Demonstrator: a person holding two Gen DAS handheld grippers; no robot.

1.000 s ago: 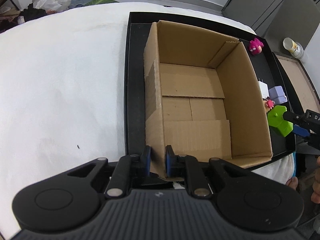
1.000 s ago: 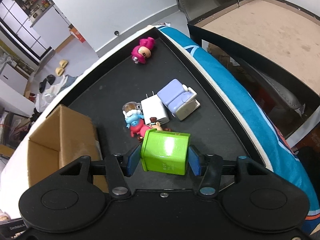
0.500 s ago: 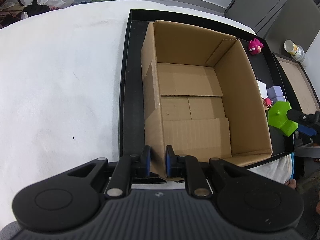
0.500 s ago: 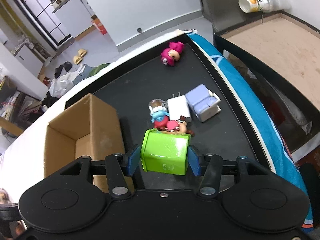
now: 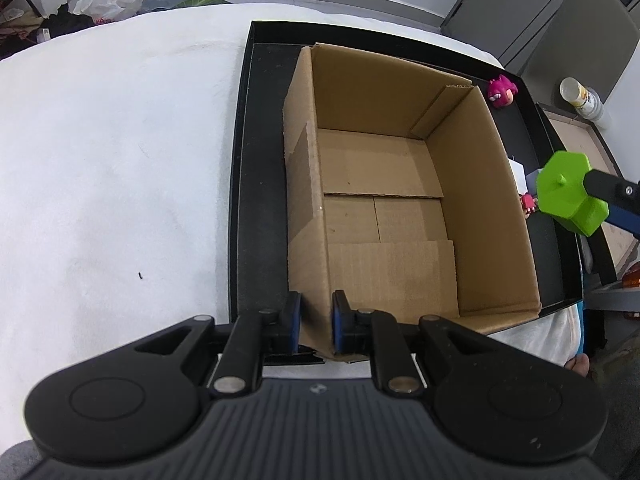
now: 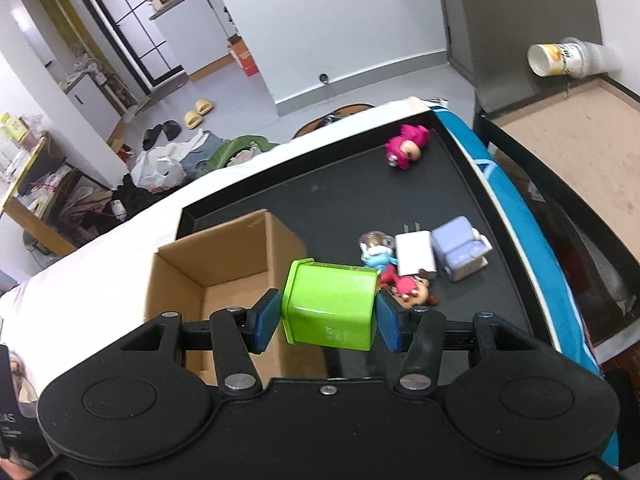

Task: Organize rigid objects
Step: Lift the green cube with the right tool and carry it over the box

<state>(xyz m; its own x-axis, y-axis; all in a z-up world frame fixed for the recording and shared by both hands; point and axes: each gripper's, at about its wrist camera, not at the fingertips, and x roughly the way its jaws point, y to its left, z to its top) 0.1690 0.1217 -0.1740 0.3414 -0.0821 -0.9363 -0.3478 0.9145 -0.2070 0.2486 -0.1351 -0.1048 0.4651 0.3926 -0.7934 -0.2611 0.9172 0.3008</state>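
An open cardboard box stands empty on a black tray. My left gripper is shut on the box's near wall. My right gripper is shut on a green hexagonal tin, held in the air above the tray just right of the box; the tin also shows in the left wrist view. On the tray lie a pink figure, a white charger, a lilac block, a blue figure and a red figure.
The tray lies on a white cloth-covered surface. A blue-edged border runs along the tray's right side. Beyond it is a brown board with a tipped paper cup. Floor clutter lies behind.
My right gripper has lifted the green tin and carried it left toward the box. My left gripper has stayed clamped on the box wall.
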